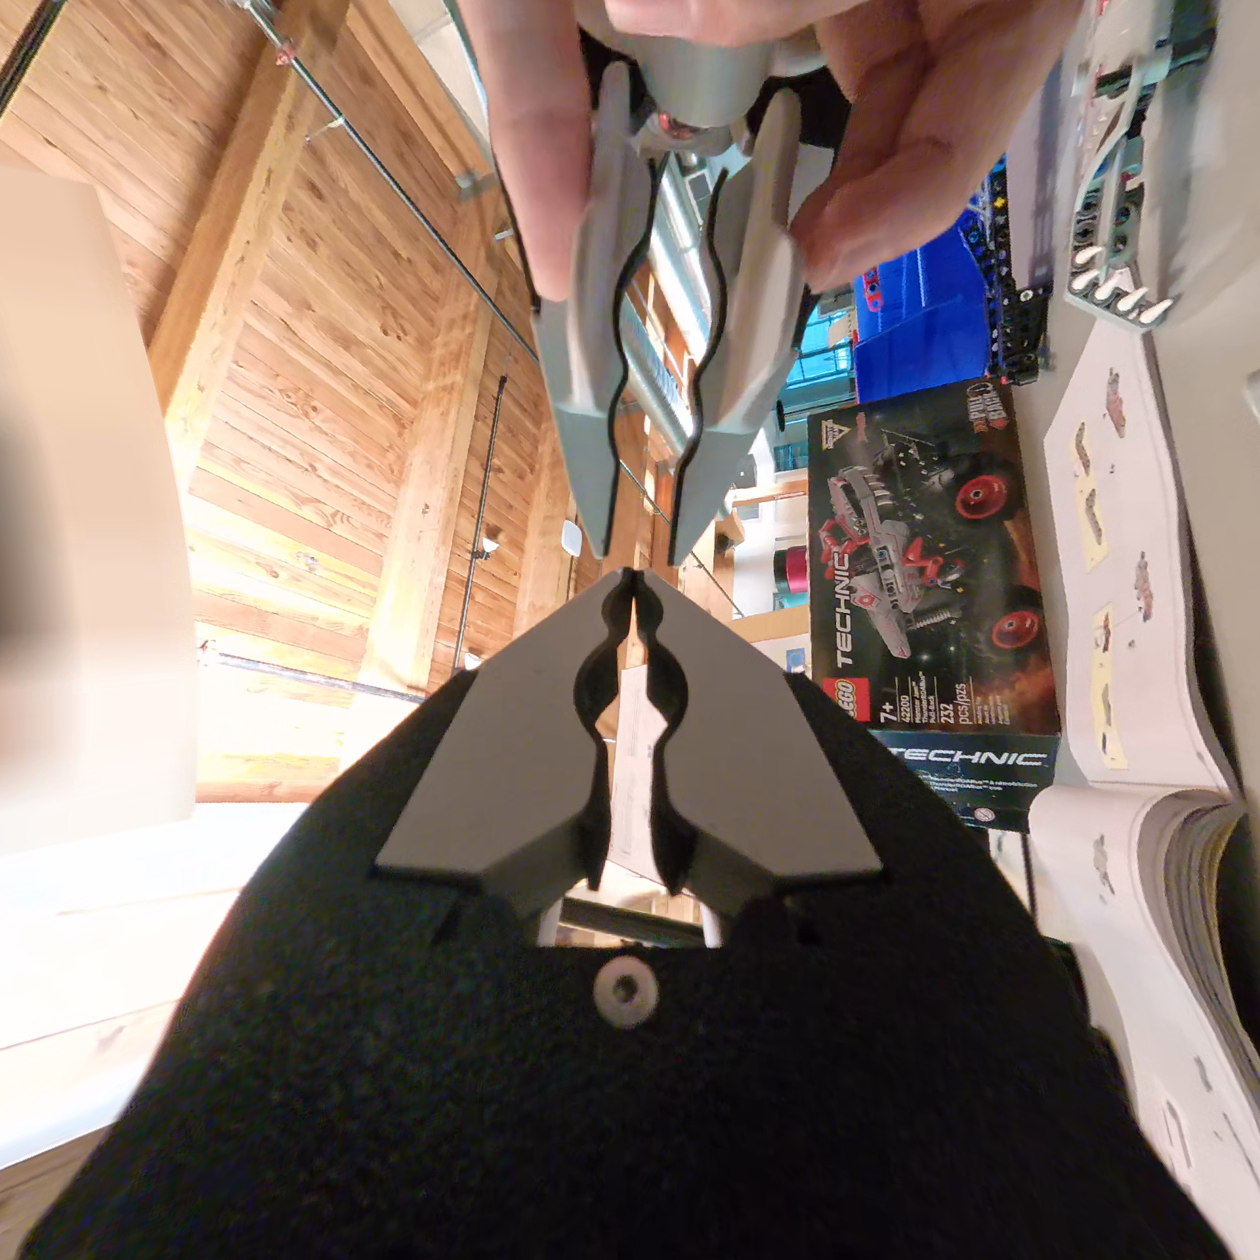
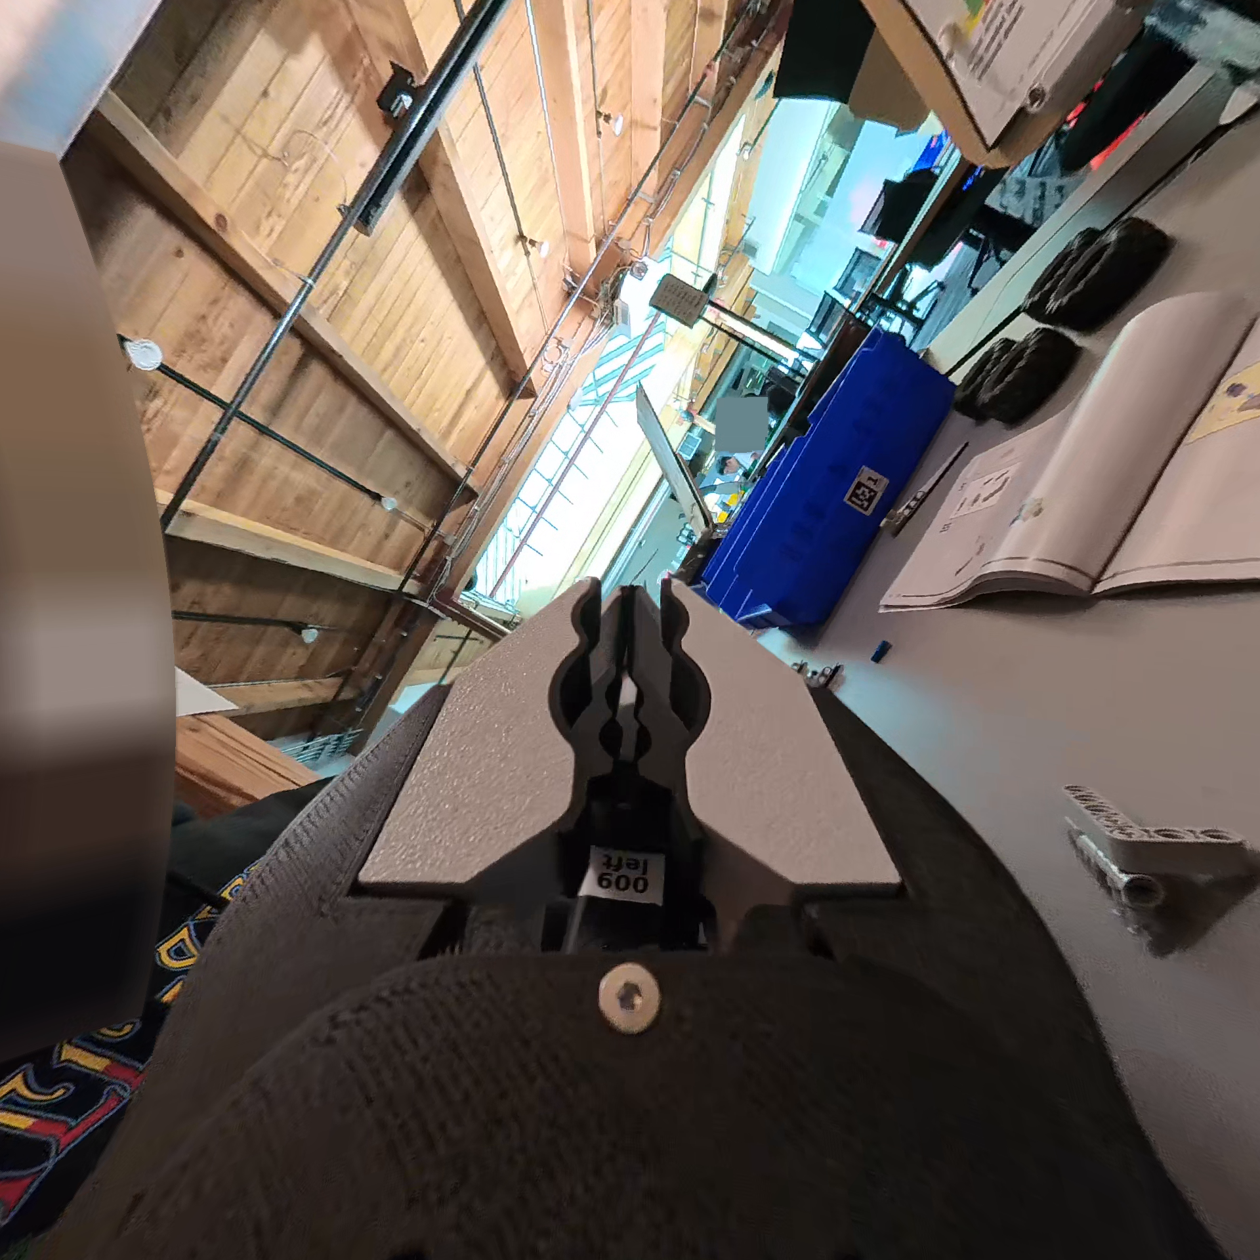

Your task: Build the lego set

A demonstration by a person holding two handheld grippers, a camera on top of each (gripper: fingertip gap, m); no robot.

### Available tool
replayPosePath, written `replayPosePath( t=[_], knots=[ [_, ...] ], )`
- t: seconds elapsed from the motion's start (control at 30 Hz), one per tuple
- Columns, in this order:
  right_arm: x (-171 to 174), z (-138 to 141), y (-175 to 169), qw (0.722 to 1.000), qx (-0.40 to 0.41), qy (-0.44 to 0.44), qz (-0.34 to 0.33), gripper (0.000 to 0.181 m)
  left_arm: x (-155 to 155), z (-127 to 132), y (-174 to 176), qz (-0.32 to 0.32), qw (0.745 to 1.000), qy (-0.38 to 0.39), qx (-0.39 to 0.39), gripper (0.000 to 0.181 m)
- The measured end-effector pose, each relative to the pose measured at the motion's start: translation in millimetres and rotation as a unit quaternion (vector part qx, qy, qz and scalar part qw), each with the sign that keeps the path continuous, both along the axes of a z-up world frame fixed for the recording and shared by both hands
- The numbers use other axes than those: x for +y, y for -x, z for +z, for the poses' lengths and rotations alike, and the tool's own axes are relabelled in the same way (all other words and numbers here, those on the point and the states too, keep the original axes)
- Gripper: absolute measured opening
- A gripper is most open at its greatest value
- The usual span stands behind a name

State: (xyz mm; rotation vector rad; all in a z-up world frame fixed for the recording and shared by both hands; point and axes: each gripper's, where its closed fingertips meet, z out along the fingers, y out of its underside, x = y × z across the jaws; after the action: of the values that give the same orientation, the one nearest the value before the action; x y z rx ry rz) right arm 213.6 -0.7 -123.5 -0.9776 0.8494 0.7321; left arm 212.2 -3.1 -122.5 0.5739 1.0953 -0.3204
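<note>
My left gripper [image 1: 634, 578] is shut and empty, raised off the table. My right gripper [image 1: 637, 558] points back at it tip to tip, held by a hand [image 1: 545, 150], with its jaws a little apart. In the right wrist view, my right gripper [image 2: 632, 592] is open and the left gripper's shut fingertips [image 2: 631, 613] sit in its gap. A part-built grey model with white teeth [image 1: 1125, 225] lies on the table. The set's box [image 1: 934, 566] stands beside an open instruction booklet [image 1: 1125, 613]. A grey L-shaped beam [image 2: 1159, 852] lies loose.
Two black tyres [image 2: 1098, 273] lie past the open booklet [image 2: 1125, 491]. A blue bin [image 2: 832, 491] stands at the table's far end, with a small blue piece [image 2: 881, 650] near it. The grey table [image 2: 988, 716] fills the right side of both views. Only a small space, under 4 cm, lies between the two pairs of fingers.
</note>
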Motion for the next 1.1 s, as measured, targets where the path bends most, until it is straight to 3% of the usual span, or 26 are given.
replayPosePath(
  t=[0.13, 0.3, 0.8, 0.93, 1.0, 1.03, 1.1],
  knots=[
    [4, 0, 2, 1.000, 0.010, -0.008, 0.014, 0.021, -3, 0, 3, -0.005, 1.000, -0.010, -0.010, 0.000],
    [2, 3, 2, 0.999, 0.019, -0.028, 0.019, 0.006, -4, -2, 3, -0.006, 1.000, -0.018, -0.012, 0.000],
    [-2, -4, -1, 1.000, -0.013, 0.022, 0.000, 0.000, -6, -8, 4, -0.019, 1.000, -0.012, 0.010, 0.000],
    [-11, -8, -7, 0.998, -0.039, 0.053, -0.013, 0.000, -1, -20, -5, -0.024, 0.995, 0.013, 0.091, 0.019],
    [-15, -22, -7, 0.990, -0.074, 0.116, -0.014, 0.000, 5, -32, -11, -0.035, 0.982, 0.044, 0.181, 0.027],
    [-17, -30, -5, 0.984, -0.097, 0.152, -0.007, 0.000, 9, -42, -15, -0.039, 0.966, 0.065, 0.248, 0.028],
    [-22, -44, 2, 0.965, -0.151, 0.213, 0.008, 0.000, 17, -66, -20, -0.038, 0.902, 0.122, 0.413, 0.031]
  ],
)
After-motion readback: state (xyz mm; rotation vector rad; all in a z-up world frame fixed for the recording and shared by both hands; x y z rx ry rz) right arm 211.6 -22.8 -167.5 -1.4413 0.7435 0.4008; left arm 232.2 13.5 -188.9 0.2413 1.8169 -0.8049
